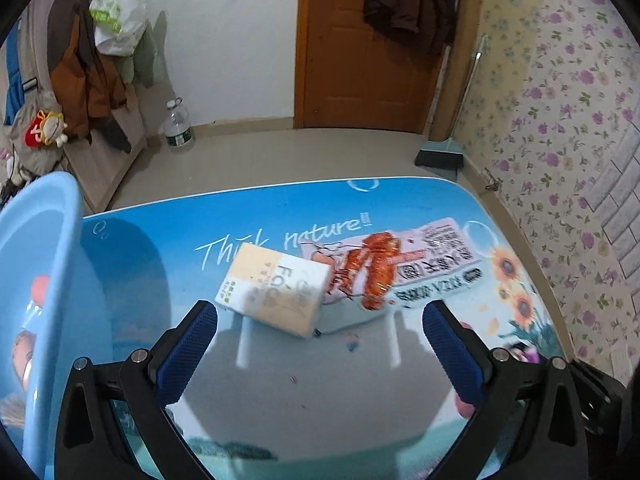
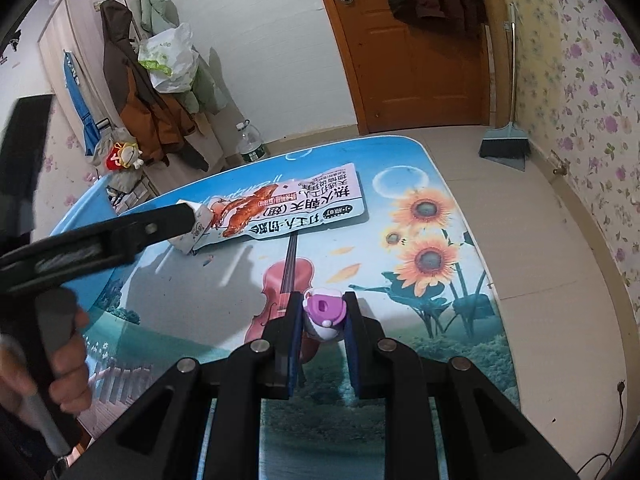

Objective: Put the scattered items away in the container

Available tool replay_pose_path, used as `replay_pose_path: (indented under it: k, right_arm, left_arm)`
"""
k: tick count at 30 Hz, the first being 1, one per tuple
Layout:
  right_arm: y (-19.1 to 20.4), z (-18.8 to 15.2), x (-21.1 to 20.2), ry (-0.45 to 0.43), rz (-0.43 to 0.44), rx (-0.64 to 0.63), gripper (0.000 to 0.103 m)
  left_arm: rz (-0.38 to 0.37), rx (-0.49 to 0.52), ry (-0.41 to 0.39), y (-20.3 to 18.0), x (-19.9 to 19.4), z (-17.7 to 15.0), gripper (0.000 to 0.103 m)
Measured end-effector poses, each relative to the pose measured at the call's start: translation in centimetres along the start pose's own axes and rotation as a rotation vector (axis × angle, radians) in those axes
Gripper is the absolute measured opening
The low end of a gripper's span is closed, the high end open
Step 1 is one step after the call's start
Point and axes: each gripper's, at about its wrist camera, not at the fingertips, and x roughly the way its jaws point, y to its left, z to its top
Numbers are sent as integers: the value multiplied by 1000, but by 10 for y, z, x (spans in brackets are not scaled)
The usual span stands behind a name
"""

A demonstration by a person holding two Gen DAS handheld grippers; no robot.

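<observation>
Small white-and-purple plastic bottle-like item point(image 2: 323, 314) clamped between the right claw point(image 2: 322, 312) pads, purple cap end pointing away from the claw, held above the printed blue surface point(image 2: 400, 184). Cream-and-white carton point(image 1: 274, 294), lettering "FO…" blurred, lies flat, long axis diagonal, touching the pink snack pouch point(image 1: 400, 264) with red food print and Chinese text. Surface reads "Think nature!!". Left claw point(image 1: 320, 344) wide open, empty, just short of the carton. Light-blue plastic basin point(image 1: 36, 264) at the left edge.
</observation>
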Motion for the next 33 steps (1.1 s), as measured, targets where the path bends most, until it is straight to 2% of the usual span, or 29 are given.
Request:
replay_pose_path:
  k: [17,19,21,23,33]
  right_arm:
    - [0,-4,0,-8,21,5,20]
    - [0,-4,0,-9,20,6,20]
    - [1,-3,0,-10,18,5,20]
    - [1,-3,2,-10,16,4,20]
    - [4,-2,5,-7,7,4,20]
  left_arm:
    - [3,-58,72,28,35,7,102]
    - [-1,-60,72,29,36,7,98]
    - [-10,-59,73,30,36,6,78]
    - [0,-50,85,30,39,7,70]
    - [17,4,86,26,39,3,68]
